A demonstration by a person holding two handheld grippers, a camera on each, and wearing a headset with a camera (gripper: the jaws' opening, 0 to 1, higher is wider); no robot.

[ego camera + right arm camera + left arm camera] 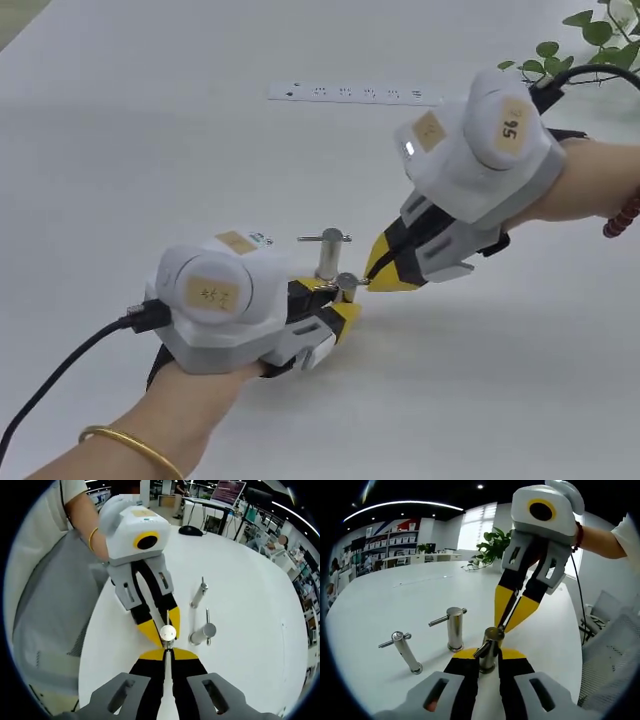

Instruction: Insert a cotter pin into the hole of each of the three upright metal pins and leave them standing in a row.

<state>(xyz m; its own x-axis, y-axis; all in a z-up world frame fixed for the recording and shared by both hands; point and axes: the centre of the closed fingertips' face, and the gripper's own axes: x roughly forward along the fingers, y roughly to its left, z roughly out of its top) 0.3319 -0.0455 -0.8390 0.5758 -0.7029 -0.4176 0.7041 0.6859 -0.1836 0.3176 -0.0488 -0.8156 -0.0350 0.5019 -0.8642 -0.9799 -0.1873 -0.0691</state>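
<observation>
My left gripper (335,300) (489,655) is shut on the lower part of an upright metal pin (490,645) (168,632). My right gripper (375,278) (167,652) comes in from the other side. It is shut on a thin cotter pin (508,614) whose tip meets the held pin's head. A second metal pin (327,258) (455,630) stands just behind, with a cotter pin through its top. A third metal pin (406,651) (199,593) leans further off and also carries a cotter pin.
The work is on a white table (150,150). A white power strip (355,93) lies at the far side, and a green plant (600,40) stands at the far right corner. A black cable (60,370) trails from the left gripper towards me.
</observation>
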